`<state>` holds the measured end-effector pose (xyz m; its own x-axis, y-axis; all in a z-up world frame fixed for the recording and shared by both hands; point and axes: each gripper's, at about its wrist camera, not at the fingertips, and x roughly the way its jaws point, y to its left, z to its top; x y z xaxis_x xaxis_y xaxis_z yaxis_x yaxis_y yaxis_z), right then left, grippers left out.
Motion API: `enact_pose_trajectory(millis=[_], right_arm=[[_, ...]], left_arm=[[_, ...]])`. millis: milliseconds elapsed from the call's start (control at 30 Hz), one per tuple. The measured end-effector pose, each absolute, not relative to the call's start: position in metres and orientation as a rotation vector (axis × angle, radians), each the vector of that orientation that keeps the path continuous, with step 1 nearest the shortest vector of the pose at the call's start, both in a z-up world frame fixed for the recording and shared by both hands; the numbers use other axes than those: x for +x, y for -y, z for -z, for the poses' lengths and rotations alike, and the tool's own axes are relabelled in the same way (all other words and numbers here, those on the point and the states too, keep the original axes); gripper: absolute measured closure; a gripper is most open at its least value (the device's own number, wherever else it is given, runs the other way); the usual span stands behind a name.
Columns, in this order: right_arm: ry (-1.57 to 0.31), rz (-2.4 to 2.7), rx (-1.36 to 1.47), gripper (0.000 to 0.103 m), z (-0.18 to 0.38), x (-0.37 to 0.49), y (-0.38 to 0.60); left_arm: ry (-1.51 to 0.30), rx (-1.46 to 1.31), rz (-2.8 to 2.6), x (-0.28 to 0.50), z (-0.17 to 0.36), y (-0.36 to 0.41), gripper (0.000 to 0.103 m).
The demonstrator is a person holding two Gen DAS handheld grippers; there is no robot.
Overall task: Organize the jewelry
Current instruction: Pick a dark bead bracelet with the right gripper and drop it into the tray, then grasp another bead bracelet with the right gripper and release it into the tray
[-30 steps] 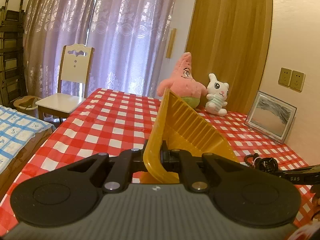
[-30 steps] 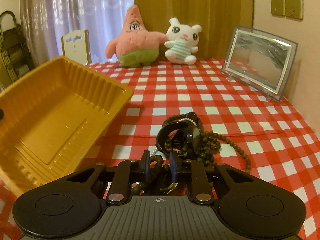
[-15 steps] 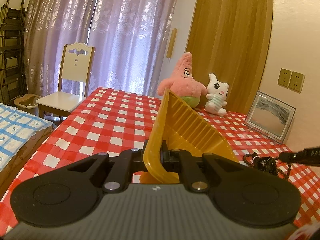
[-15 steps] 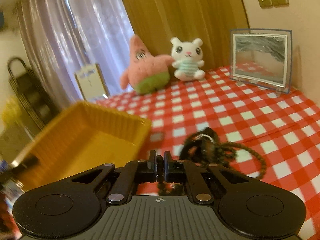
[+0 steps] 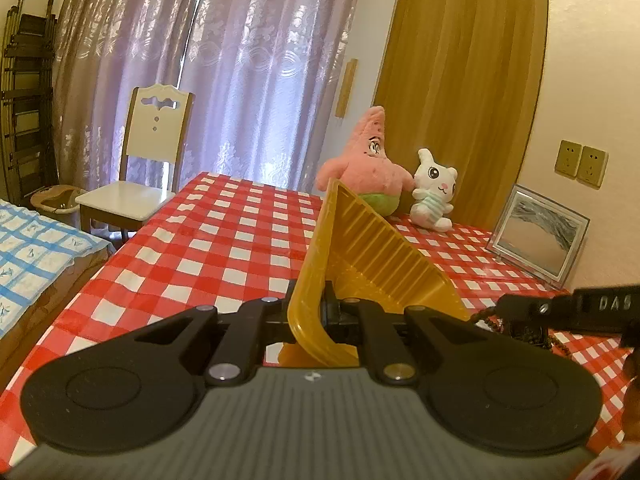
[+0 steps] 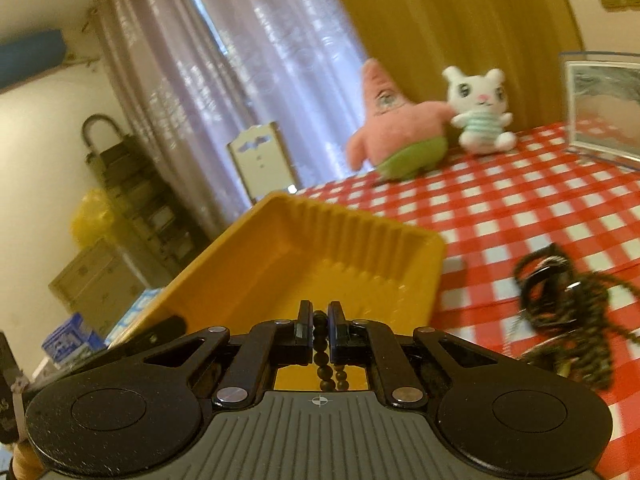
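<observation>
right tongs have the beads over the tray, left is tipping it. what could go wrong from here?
1. The right tongs pinch only one spot of the dark bead strand; the hanging loops could slip out early.
2. The left tongs grip the yellow tray by its rim, tilted; beads may slide toward the low side.
3. The jewelry pile sits near the tray and could snag.

The left gripper (image 5: pixel 316 312) is clamped on the yellow tray's rim (image 5: pixel 304 304), while the right gripper (image 6: pixel 319 330) pinches a dark bead strand (image 6: pixel 320 354) between nearly closed fingers
</observation>
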<state>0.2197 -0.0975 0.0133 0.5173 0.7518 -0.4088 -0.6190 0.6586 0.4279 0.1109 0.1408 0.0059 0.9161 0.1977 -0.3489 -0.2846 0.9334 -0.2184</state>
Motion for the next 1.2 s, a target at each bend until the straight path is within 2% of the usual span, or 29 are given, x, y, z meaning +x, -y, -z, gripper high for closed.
enact_pose_trajectory(millis=[33, 100, 167, 200, 767, 800, 867, 933, 1200], right_arm=[[-0.606, -0.848, 0.232, 0.093, -0.012, 0.217, 0.095], [-0.595, -0.861, 0.227, 0.078, -0.011, 0.212, 0.095], [-0.568, -0.842, 0.232, 0.041, -0.011, 0.207, 0.102], [-0.551, -0.829, 0.231, 0.039, -0.01, 0.205, 0.107], [-0.656, -0.507, 0.137, 0.041, 0.027, 0.191, 0.214], [-0.658, -0.512, 0.125, 0.043, 0.029, 0.19, 0.214], [-0.667, -0.544, 0.115, 0.057, 0.03, 0.188, 0.209], [-0.671, -0.593, 0.092, 0.063, 0.033, 0.186, 0.199], [-0.719, -0.632, 0.017, 0.071, 0.05, 0.194, 0.158]], left_arm=[[-0.33, -0.272, -0.253, 0.11, -0.006, -0.14, 0.095], [-0.33, -0.273, -0.254, 0.109, -0.006, -0.14, 0.095], [-0.33, -0.275, -0.257, 0.108, -0.006, -0.14, 0.095], [-0.331, -0.276, -0.258, 0.108, -0.006, -0.14, 0.095], [-0.34, -0.273, -0.269, 0.109, -0.005, -0.14, 0.095], [-0.341, -0.273, -0.269, 0.108, -0.005, -0.14, 0.095], [-0.341, -0.27, -0.269, 0.108, -0.005, -0.14, 0.095], [-0.342, -0.269, -0.27, 0.108, -0.005, -0.14, 0.095], [-0.341, -0.271, -0.272, 0.109, -0.005, -0.14, 0.096]])
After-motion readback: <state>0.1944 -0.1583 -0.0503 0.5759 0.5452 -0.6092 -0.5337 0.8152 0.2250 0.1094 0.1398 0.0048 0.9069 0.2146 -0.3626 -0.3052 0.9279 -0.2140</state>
